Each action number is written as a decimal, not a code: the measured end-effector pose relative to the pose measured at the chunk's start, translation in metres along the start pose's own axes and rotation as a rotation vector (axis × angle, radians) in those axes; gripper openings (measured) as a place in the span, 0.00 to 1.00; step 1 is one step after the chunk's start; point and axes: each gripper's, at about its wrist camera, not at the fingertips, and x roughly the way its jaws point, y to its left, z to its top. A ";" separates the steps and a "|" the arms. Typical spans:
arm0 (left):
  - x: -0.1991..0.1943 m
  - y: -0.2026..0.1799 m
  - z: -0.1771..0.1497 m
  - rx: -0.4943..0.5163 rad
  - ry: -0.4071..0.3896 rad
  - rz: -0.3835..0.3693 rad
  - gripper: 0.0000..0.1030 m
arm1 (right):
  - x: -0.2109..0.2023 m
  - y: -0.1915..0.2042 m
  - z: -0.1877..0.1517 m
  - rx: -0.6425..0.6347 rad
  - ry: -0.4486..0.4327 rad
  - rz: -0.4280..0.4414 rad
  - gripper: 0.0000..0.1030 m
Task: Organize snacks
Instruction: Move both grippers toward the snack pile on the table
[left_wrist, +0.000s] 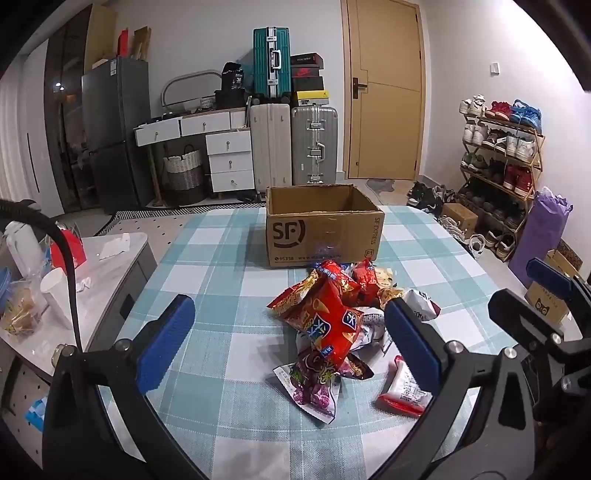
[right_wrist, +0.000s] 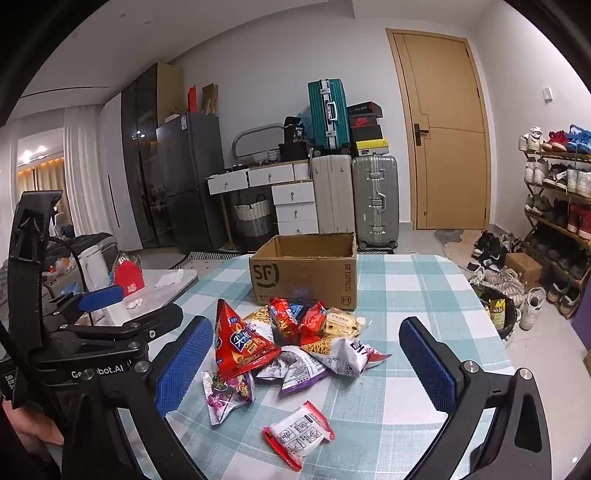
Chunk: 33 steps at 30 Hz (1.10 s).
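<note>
Lying heaped on the checked tablecloth, the snack packets are seen just near of the open SF cardboard box. A red and white packet is set apart, nearer still. The left gripper and right gripper are both held above the table with fingers spread wide, nothing clamped between them.

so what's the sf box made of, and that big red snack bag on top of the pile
The SF box looks like plain brown corrugated cardboard, matte, with printed logo and creased flaps. The big red snack bag seems to be glossy plastic or foil film: it crinkles and catches light.
</note>
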 end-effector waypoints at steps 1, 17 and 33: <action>0.000 0.000 0.000 0.001 0.000 0.002 1.00 | 0.001 0.000 -0.001 0.001 -0.001 -0.001 1.00; 0.001 0.001 -0.002 -0.008 0.022 0.003 0.99 | 0.001 -0.005 0.000 -0.001 -0.005 -0.008 1.00; 0.004 0.000 -0.001 -0.013 0.022 -0.001 1.00 | -0.005 -0.006 0.001 0.003 -0.027 -0.001 1.00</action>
